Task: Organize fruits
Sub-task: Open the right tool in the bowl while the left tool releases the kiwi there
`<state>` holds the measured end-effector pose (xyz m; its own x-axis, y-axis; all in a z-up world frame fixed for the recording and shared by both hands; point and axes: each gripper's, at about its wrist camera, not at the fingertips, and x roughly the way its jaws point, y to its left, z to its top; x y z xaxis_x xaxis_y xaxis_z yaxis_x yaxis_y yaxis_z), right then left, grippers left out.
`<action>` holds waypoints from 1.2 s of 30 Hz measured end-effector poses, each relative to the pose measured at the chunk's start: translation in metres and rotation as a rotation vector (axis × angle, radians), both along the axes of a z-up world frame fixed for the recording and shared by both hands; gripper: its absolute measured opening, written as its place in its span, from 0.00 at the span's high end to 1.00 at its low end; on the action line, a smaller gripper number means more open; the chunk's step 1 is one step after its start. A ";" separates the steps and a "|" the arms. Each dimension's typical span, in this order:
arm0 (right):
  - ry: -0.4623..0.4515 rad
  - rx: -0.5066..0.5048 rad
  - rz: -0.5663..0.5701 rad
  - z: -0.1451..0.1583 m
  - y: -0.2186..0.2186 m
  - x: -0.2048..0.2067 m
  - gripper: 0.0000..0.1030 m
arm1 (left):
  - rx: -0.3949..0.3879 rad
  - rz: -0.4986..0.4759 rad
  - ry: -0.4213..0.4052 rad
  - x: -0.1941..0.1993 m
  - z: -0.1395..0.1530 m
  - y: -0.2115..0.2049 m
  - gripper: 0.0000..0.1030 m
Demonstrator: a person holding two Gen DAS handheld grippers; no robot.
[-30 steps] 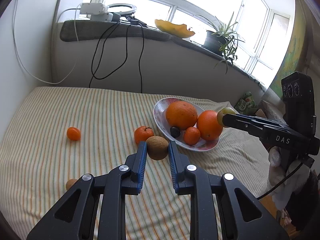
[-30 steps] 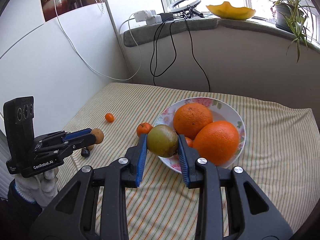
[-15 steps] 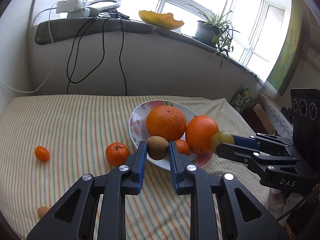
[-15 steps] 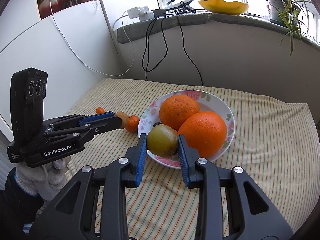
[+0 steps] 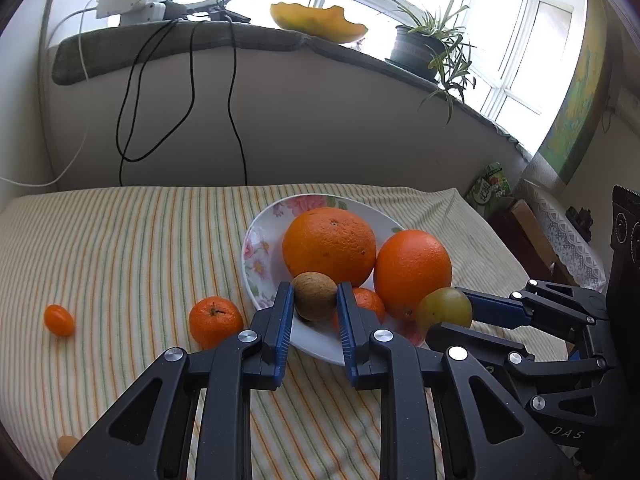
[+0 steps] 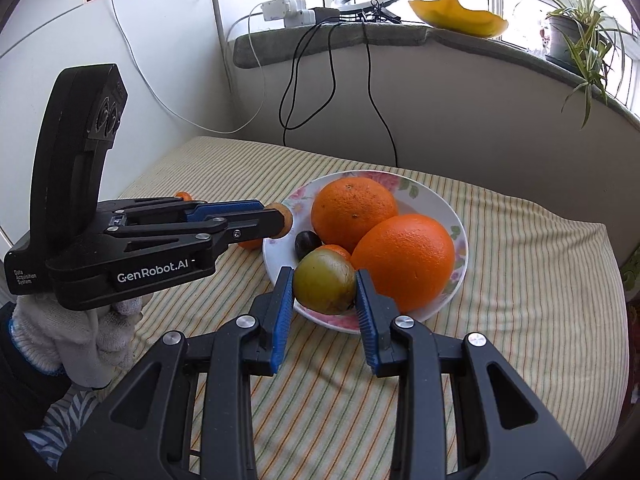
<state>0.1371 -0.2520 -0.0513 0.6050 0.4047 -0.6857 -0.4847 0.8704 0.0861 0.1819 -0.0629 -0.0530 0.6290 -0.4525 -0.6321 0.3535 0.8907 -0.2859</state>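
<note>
Striped cloth (image 5: 120,248) lies mostly bare leftward, carrying a kumquat (image 5: 59,320) and tangerine (image 5: 215,322). Left tool (image 5: 312,300) grips a brown fruit (image 5: 314,295) over the plate's near rim (image 5: 316,346); right tool (image 6: 322,292) grips a green fruit (image 6: 324,282) just beside two oranges (image 6: 404,260).

Both wrist views face the plate (image 5: 256,280) closely

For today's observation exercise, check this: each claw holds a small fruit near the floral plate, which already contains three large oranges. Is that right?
Not quite. The floral plate contains two large oranges, not three, as the right wrist view shows. The left claw and right claw do each hold a small fruit.
</note>
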 end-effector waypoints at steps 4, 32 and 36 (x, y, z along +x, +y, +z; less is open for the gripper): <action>-0.011 -0.016 -0.008 0.000 0.001 0.001 0.69 | -0.005 0.006 -0.003 0.002 0.001 0.000 0.76; -0.081 0.037 -0.046 0.018 -0.015 -0.019 0.27 | 0.083 0.090 -0.071 -0.038 0.010 0.039 0.44; -0.082 0.031 -0.034 0.017 -0.008 -0.024 0.27 | 0.103 0.099 -0.080 -0.052 0.013 0.043 0.44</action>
